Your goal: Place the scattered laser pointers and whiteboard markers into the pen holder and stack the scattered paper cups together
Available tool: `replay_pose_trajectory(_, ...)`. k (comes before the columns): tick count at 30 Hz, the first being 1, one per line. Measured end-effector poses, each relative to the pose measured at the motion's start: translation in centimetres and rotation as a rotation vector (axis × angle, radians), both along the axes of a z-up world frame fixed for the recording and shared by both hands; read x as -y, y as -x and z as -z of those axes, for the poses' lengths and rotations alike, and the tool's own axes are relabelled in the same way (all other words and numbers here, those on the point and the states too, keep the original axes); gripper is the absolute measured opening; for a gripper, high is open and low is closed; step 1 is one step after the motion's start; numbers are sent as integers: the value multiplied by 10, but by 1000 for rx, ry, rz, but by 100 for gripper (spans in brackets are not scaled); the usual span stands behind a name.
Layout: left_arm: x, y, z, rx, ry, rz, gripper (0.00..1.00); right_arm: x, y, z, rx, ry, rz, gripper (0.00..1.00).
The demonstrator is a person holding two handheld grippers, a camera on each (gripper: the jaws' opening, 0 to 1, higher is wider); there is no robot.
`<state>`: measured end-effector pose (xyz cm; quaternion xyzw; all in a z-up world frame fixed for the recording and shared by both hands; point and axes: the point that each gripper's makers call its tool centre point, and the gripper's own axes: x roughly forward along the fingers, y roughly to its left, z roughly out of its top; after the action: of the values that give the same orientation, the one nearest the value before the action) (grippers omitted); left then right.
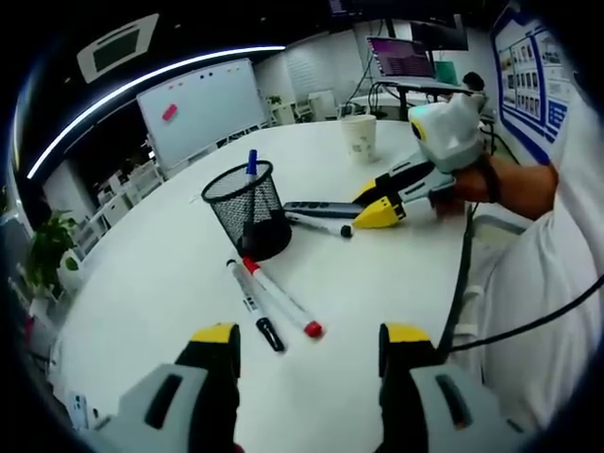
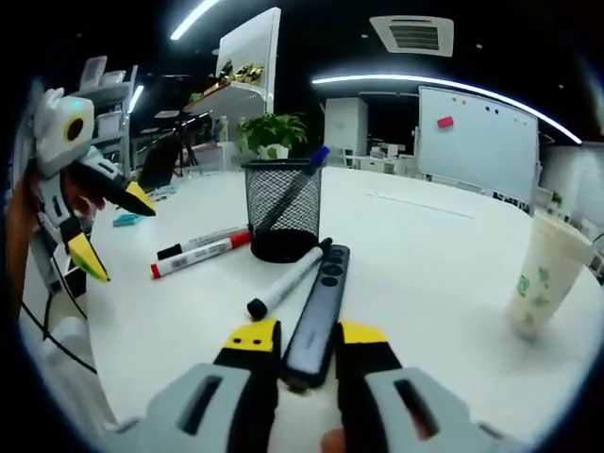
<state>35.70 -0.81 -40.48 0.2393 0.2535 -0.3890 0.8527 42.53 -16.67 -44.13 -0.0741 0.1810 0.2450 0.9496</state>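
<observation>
Now, low in the right gripper view, the right gripper (image 2: 307, 344) has its jaws clenched on the near end of a dark laser pointer (image 2: 319, 307) lying flat on the white table (image 2: 434, 255). Just left of it lies a black-capped marker (image 2: 286, 281). Behind both, at frame centre, stands the mesh pen holder (image 2: 283, 212) with a blue pen (image 2: 297, 189) inside. A paper cup (image 2: 543, 274) stands at right. In the left gripper view the left gripper (image 1: 307, 344) hangs released above the table, two markers (image 1: 274, 302) lying ahead of it.
</observation>
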Motion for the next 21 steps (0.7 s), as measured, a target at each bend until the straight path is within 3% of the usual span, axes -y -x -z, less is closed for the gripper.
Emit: replay_pose_trajectory(21,-3,-1,-3,8,0,-5,60,3,-1,-4,11,-26,37,22)
